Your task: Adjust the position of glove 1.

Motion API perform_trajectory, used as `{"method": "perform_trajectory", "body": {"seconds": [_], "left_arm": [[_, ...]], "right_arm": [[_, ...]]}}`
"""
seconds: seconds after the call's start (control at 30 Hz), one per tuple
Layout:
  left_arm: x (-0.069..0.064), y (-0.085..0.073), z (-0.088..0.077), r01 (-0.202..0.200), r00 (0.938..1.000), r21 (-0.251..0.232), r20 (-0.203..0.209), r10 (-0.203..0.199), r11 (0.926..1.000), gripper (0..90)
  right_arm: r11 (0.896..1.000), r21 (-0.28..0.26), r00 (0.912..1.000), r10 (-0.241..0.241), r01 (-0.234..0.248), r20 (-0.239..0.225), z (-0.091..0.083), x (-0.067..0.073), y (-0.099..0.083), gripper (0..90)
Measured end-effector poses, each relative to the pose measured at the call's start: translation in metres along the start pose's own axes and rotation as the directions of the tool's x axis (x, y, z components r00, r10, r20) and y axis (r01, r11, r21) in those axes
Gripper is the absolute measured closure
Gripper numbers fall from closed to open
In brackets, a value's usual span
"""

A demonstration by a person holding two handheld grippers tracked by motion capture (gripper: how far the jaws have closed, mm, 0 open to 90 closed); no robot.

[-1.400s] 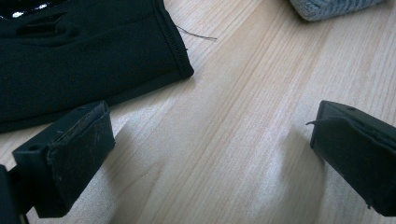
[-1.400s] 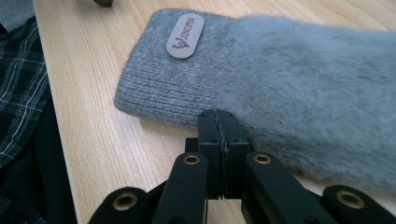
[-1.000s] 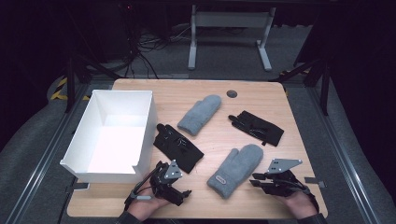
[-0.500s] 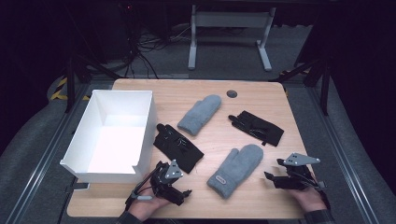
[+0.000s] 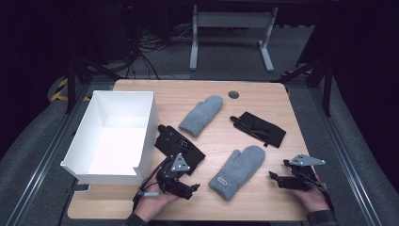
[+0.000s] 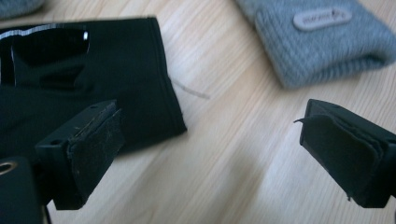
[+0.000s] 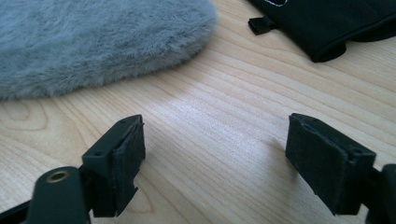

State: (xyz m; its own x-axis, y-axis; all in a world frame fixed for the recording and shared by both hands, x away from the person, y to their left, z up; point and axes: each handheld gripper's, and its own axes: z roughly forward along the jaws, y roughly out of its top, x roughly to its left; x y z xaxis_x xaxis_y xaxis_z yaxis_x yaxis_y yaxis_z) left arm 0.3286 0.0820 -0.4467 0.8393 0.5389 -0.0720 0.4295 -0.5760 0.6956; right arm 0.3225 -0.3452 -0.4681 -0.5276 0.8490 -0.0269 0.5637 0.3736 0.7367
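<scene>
Your right gripper [image 5: 277,180] sits at the near right, jaws just opened wide, nothing between them, just right of the near grey mitten [image 5: 237,171]. Your left gripper [image 5: 181,187] has jaws wide, just narrowing slightly, empty, at the cuff of the near black glove [image 5: 179,146] beside the white box [image 5: 89,165].

Table [image 5: 263,188] brightly lit – dark surroundings; white box [image 5: 113,136] glares – close views soft.

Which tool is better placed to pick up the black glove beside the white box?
Left. The left tool is open right at that black glove; the right tool is far across the table.
</scene>
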Motion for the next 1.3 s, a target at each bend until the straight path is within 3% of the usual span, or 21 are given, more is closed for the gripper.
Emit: {"method": "perform_trajectory", "body": {"seconds": [0.27,0.37,0.47,0.67,1.07,1.2,1.3], "left_arm": [[0.006,0.026,0.008,0.012,0.9999,-0.015,-0.009,-0.012,0.9998,7.4],[0.008,0.036,0.009,0.001,0.9997,-0.009,-0.023,-0.002,1.0,7.3],[0.013,0.047,0.013,-0.012,0.9999,-0.005,-0.001,0.012,0.9999,10.0],[0.022,0.07,0.019,-0.017,0.9995,-0.035,-0.026,0.017,0.9992,10.8],[0.061,0.106,0.031,0.043,0.9979,-0.063,-0.047,-0.046,0.9971,14.4],[0.072,0.12,0.037,0.033,0.9959,-0.055,-0.082,-0.038,0.9979,14.5],[0.084,0.129,0.042,0.05,0.9915,-0.058,-0.117,-0.057,0.9971,14.7]], "right_arm": [[1.0,-0.005,1.0,0.005,-0.005,0.004,0.001,0.0,-0.001,16.6],[1.0,-0.005,1.0,0.006,-0.006,0.005,0.001,0.0,-0.001,16.6],[1.0,-0.005,1.0,0.006,-0.006,0.005,0.001,0.0,-0.001,16.5],[1.0,-0.004,1.0,0.005,-0.005,0.005,0.001,0.0,-0.001,16.4],[1.0,-0.004,1.0,0.005,-0.005,0.004,0.001,0.0,-0.001,16.2],[1.0,-0.003,1.0,0.005,-0.005,0.004,0.001,0.0,-0.001,16.3],[1.0,-0.003,1.0,0.004,-0.004,0.004,0.001,0.0,-0.001,16.3]]}}
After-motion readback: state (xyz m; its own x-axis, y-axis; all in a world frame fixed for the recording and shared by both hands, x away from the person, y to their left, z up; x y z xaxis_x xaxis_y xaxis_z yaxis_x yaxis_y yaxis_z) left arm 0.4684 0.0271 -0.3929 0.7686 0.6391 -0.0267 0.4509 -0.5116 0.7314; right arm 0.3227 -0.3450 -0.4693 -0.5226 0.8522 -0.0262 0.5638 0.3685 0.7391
